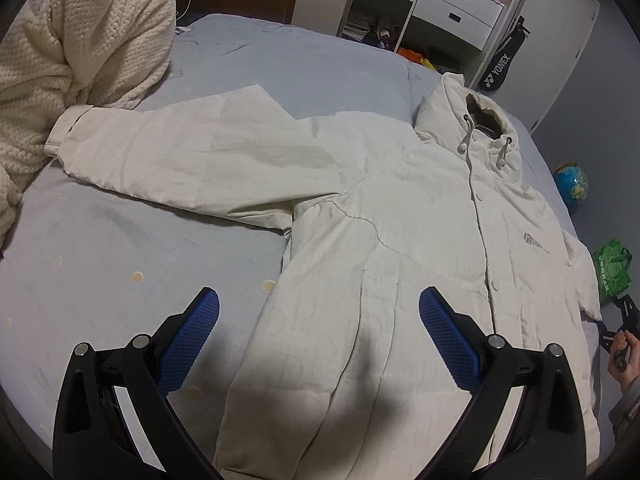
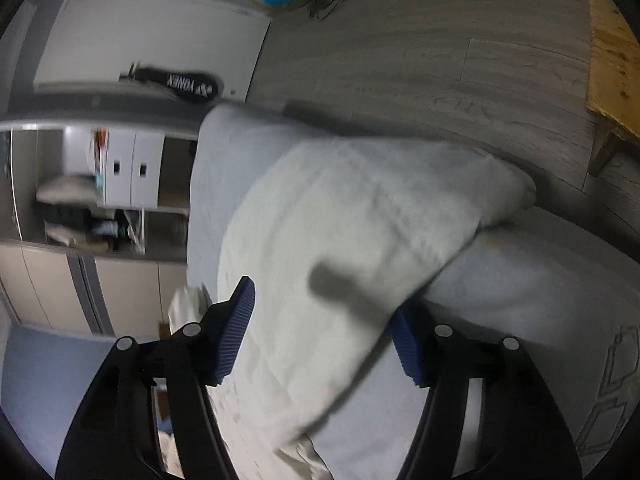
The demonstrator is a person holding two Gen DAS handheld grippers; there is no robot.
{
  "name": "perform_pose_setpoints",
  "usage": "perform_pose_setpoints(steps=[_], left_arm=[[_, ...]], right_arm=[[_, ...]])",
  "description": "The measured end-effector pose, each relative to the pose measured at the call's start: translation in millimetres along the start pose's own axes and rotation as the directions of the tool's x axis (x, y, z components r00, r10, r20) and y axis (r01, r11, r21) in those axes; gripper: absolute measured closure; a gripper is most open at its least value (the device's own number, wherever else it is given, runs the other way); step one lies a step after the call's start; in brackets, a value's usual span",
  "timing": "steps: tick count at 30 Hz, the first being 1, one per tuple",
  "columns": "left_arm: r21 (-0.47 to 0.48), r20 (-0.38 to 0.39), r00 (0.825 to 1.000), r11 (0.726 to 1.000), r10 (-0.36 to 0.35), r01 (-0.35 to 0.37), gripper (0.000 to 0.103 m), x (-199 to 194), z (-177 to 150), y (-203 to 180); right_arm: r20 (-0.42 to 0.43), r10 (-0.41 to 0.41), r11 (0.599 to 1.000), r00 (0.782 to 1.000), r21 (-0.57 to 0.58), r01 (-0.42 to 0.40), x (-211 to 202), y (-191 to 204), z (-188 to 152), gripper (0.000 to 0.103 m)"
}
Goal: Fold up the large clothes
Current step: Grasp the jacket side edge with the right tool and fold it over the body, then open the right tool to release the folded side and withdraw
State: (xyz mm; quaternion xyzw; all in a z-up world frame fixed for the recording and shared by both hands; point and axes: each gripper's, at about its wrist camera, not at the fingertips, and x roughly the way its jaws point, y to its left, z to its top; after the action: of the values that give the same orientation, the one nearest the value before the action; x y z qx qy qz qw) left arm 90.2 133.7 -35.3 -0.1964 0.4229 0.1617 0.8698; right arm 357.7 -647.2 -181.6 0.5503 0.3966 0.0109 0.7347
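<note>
A cream hooded jacket (image 1: 400, 220) lies face up on the light blue bed (image 1: 100, 280), one sleeve (image 1: 180, 160) stretched out to the left. My left gripper (image 1: 320, 312) hovers open over the jacket's lower left part, and its blue pads (image 1: 196, 340) touch nothing. In the rolled, blurred right wrist view the other sleeve (image 2: 360, 208) drapes over the bed's edge and runs between the fingers of my right gripper (image 2: 324, 320). The jaws stand partly closed with the sleeve filling the gap. Blur hides whether the pads (image 2: 240, 324) press on it. A hand holds that gripper (image 1: 622, 322) at the jacket's right side.
A cream knitted blanket (image 1: 60, 80) is heaped at the bed's far left. Beyond the bed stand a shelf unit with white drawers (image 1: 460, 8) and a black racket bag (image 1: 500, 68). A globe (image 1: 572, 188), a green bag (image 1: 612, 272) and a wooden stool (image 2: 612, 80) are on the floor.
</note>
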Motion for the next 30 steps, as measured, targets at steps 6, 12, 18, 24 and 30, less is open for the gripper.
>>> perform_pose_setpoints(steps=[6, 12, 18, 24, 30], left_arm=[[0.002, -0.003, 1.000, 1.000, 0.006, -0.006, 0.007, 3, 1, 0], [0.003, 0.007, 1.000, 1.000, 0.003, -0.003, 0.007, 2, 0, 1], [-0.013, 0.020, 1.000, 1.000, -0.014, 0.015, 0.007, -2, 0, 4], [-0.035, 0.039, 0.999, 0.999, -0.037, 0.039, 0.007, -7, -1, 8], [-0.070, 0.069, 0.994, 0.994, -0.083, 0.088, 0.007, -14, 0, 15]], right_arm=[[0.031, -0.024, 0.999, 0.999, 0.042, 0.023, 5, -6, 8, 0.085], [0.066, 0.018, 0.999, 0.998, 0.036, -0.020, -4, -10, 2, 0.094], [0.092, 0.152, 0.988, 0.984, -0.056, -0.147, -26, 38, -10, 0.095], [0.029, 0.234, 0.948, 0.972, -0.230, -0.222, -37, 113, -40, 0.097], [-0.072, 0.248, 0.878, 0.966, -0.406, -0.255, -32, 183, -101, 0.098]])
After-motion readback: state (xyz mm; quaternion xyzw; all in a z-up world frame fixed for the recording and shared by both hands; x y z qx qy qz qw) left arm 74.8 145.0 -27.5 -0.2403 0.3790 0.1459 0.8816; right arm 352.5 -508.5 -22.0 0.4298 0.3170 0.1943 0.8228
